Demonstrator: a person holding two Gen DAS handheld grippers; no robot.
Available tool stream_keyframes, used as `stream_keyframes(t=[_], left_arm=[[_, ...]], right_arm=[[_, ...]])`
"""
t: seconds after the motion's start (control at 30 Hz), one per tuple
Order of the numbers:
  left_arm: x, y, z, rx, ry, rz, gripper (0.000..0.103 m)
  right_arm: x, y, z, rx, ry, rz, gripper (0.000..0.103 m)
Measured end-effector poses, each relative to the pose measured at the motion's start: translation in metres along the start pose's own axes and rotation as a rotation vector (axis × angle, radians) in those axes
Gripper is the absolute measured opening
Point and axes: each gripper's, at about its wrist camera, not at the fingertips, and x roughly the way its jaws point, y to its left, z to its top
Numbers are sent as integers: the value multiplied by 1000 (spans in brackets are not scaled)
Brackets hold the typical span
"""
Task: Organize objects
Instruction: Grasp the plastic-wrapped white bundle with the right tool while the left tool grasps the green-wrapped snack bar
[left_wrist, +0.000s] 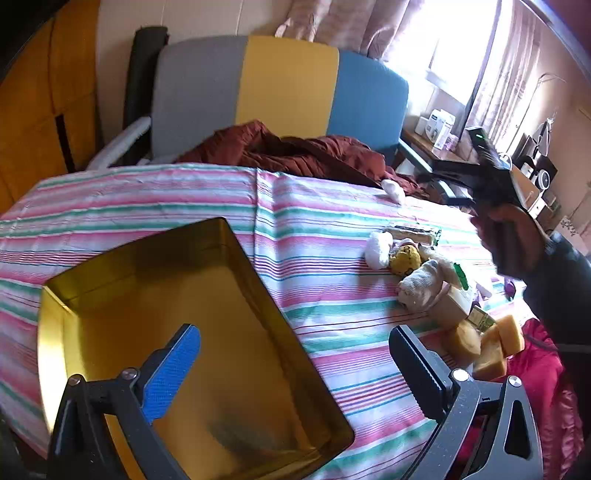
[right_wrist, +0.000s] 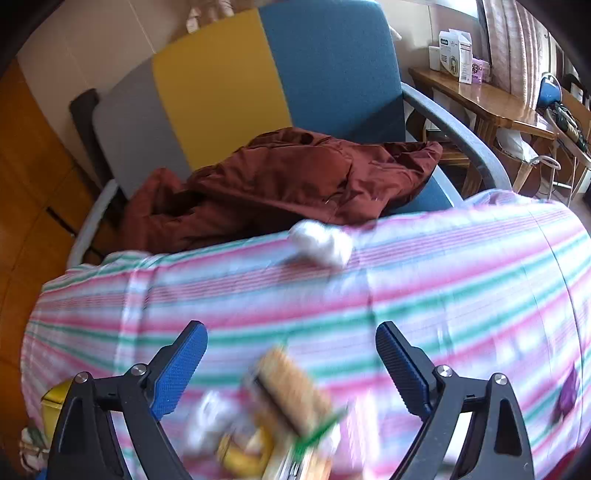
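A gold metal tin (left_wrist: 192, 332) lies open and empty on the striped cloth, under my left gripper (left_wrist: 295, 365), which is open and empty. To its right lies a pile: a white-and-yellow plush toy (left_wrist: 406, 266), a small cardboard box (left_wrist: 448, 302) and yellow sponges (left_wrist: 495, 343). The right gripper (left_wrist: 491, 166), held in a hand, shows above the pile. In the right wrist view my right gripper (right_wrist: 291, 354) is open and empty over the blurred pile (right_wrist: 280, 417). A white ball of fluff (right_wrist: 319, 240) lies near the cloth's far edge.
A chair (left_wrist: 284, 81) with grey, yellow and blue panels stands behind the table, with a maroon jacket (right_wrist: 288, 177) on its seat. A wooden side table (right_wrist: 480, 96) with boxes is at the right. A purple object (right_wrist: 567, 391) lies at the right on the cloth.
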Motion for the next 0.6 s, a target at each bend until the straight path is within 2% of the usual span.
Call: stream_keyframes(t=[0.17,0.37,0.47,0.53,0.6], left_arm=[[18,0,9,-24,27,-38,103],[37,5,19,-57,56,-58,103],[47,5,22,-66,68,-59,103],[52,4,24,-70,75,-64,103],[56,3,26,-73,79,-70,102]], right_arm=[[58,1,36,-90,55,-85,88],[118,7,61,-194,117,-178,81],[143,3,63,-213,187,-206,65],[140,-2,64,-187,177,-151,50],[133,-2,61,-200,171,-138,47]])
